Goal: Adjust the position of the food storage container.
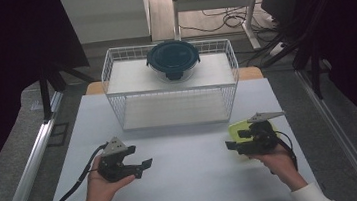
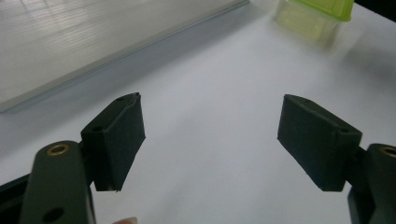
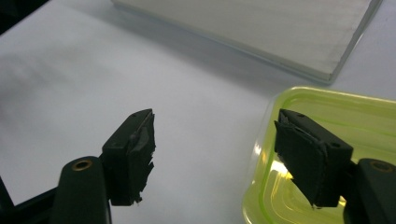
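A person's right gripper (image 3: 215,158), jaws apart, straddles the rim of a green container (image 3: 336,154) at the table's (image 1: 189,174) right side, apparently to grasp it, while the left gripper (image 2: 210,140) waits open and empty.

Table centre: the white table (image 1: 192,154) is lying bare between the left gripper (image 1: 141,167) and the right gripper (image 1: 233,142), leaving a free lane.
12 o'clock: the wire rack (image 1: 171,83) is blocking the far half; the round lidded bowl (image 1: 172,59) is sitting on its top shelf.
Rack lower shelf: lying open toward the front.
3 o'clock: the yellow-green container (image 3: 327,154) is standing in the way, the right gripper's jaws straddling its near wall.
9 o'clock: the left gripper's jaws are gaping over bare table.
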`<state>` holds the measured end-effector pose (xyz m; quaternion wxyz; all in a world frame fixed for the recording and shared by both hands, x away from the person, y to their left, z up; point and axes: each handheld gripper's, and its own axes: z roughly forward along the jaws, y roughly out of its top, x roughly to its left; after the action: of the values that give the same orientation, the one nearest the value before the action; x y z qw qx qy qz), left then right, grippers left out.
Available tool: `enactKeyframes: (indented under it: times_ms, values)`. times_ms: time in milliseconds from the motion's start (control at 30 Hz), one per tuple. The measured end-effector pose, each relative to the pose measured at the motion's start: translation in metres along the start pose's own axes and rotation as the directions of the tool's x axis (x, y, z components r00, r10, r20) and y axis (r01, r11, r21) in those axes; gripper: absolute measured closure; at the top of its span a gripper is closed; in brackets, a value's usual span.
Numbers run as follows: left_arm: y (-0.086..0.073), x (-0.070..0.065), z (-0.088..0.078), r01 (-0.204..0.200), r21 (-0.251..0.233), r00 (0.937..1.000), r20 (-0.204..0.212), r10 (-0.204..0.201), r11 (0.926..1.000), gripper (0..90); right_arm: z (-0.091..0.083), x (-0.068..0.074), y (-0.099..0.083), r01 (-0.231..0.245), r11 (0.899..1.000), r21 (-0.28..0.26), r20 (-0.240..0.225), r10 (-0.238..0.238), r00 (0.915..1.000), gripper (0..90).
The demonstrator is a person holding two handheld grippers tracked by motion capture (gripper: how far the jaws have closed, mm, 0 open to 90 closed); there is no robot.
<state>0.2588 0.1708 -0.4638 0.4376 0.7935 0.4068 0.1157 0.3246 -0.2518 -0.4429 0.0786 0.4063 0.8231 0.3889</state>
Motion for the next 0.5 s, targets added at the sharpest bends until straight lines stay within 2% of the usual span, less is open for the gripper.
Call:
enactKeyframes:
  times_ms: [67,200,333,433,500]
  values:
    - [0.000,0.001,0.002,-0.006,0.008,1.0000,-0.001,0.006,1.0000,22.5,0.001,-0.002,0.000,0.006,1.000,0.016,0.013,-0.007,0.9999,34.0]
    - [-0.003,0.001,0.010,-0.036,0.044,0.9993,-0.005,0.036,0.9984,22.5,0.002,-0.011,0.001,-0.011,0.999,0.035,0.041,0.010,0.9991,42.5]
    - [-0.003,0.001,0.014,-0.034,0.055,0.9994,-0.005,0.035,0.9979,22.5,0.001,-0.025,0.005,-0.039,0.998,0.050,0.079,0.035,0.9962,52.2]
    - [-0.003,0.002,0.016,-0.031,0.059,0.9994,-0.011,0.032,0.9978,22.6,-0.004,-0.039,0.008,-0.038,0.997,0.064,0.134,0.029,0.9905,59.1]
    - [-0.003,0.002,0.017,-0.031,0.059,0.9991,-0.026,0.032,0.9978,22.6,-0.008,-0.048,0.009,-0.056,0.996,0.068,0.157,0.045,0.9866,63.2]
